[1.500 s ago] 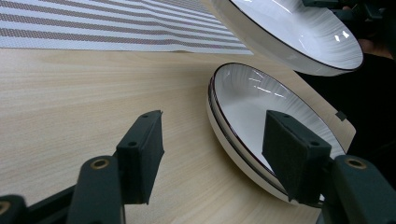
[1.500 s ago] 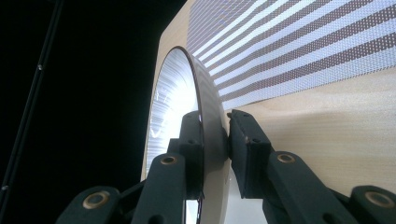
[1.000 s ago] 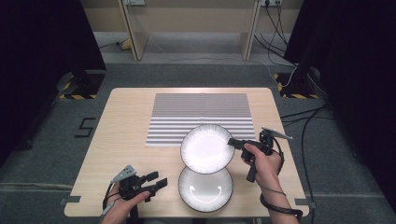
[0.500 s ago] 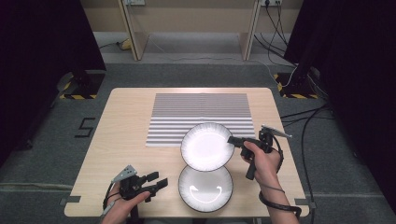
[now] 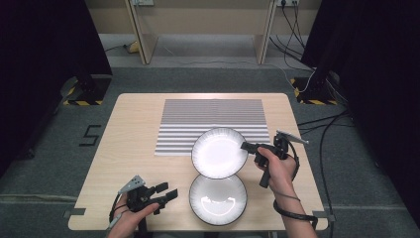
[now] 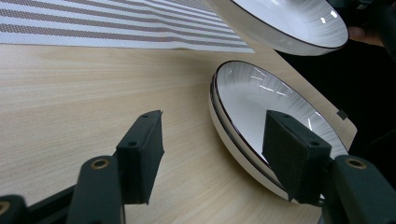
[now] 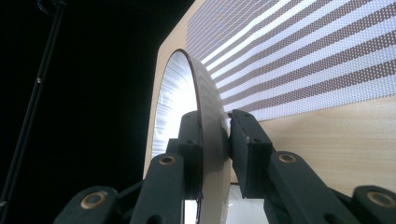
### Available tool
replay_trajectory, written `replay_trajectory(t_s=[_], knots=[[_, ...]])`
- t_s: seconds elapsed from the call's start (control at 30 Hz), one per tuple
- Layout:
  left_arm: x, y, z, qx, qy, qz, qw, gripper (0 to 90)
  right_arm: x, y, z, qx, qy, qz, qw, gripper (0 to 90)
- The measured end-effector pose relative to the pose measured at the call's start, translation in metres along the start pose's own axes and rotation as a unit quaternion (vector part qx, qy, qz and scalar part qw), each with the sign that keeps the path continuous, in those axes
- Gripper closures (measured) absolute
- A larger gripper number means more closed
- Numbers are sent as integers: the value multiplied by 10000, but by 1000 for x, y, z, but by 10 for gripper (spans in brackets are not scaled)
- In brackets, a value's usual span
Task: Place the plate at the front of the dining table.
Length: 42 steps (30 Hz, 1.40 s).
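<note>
The round white plate with a thin dark rim (image 5: 219,152) that I carry sits clamped by its right edge in my right tool (image 5: 247,146); in the right gripper view the two black pads press on either face of the rim (image 7: 205,126), so the grip is on the lip alone. I hold it lifted and slightly tilted, its far part over the near edge of the grey-and-white striped placemat (image 5: 210,126) and its near part overlapping the second white plate (image 5: 218,199). That one lies flat on the pale wooden surface (image 5: 133,144), close to my edge. I judge I am moving the upper plate toward the placemat, and gripping at the rim keeps the tool clear of the surface when I set it down.

My left tool (image 5: 166,195) rests low on the surface just left of the lower plate, its jaws standing apart with nothing between them (image 6: 140,154). From there it points at that plate's rim, ready, I think, to take it next.
</note>
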<state>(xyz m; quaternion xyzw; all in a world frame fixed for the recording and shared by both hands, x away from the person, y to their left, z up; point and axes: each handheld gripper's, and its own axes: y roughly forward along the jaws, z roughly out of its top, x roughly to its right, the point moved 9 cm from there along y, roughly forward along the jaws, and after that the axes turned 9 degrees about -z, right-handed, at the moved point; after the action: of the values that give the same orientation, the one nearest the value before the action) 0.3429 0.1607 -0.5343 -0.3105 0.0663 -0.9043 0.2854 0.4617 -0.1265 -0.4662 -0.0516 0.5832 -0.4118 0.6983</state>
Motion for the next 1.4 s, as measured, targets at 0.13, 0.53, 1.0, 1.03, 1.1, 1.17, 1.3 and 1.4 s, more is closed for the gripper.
replay_trajectory(t_s=[0.13,0.53,1.0,1.03,1.1,1.17,1.3,1.4], knots=[[0,0,0,-13,8,-1,10000,376,-2,1,2,22,5,4,10000,747],[-1,0,0,-4,13,16,10000,376,-5,3,9,48,44,21,10000,745],[-1,0,1,10,17,24,10000,376,-7,6,20,133,88,16,9999,745],[-1,0,1,9,15,22,10000,376,-7,6,20,130,105,18,9999,744],[-1,0,1,11,17,19,10000,376,-7,6,22,130,130,7,9998,744],[-1,0,1,11,15,18,10000,376,-7,7,23,155,134,8,9998,744],[-1,1,1,11,12,10,10000,376,-6,8,26,158,134,-4,9998,743],[-1,1,1,10,9,6,10000,376,-6,10,28,174,175,-2,9997,743]])
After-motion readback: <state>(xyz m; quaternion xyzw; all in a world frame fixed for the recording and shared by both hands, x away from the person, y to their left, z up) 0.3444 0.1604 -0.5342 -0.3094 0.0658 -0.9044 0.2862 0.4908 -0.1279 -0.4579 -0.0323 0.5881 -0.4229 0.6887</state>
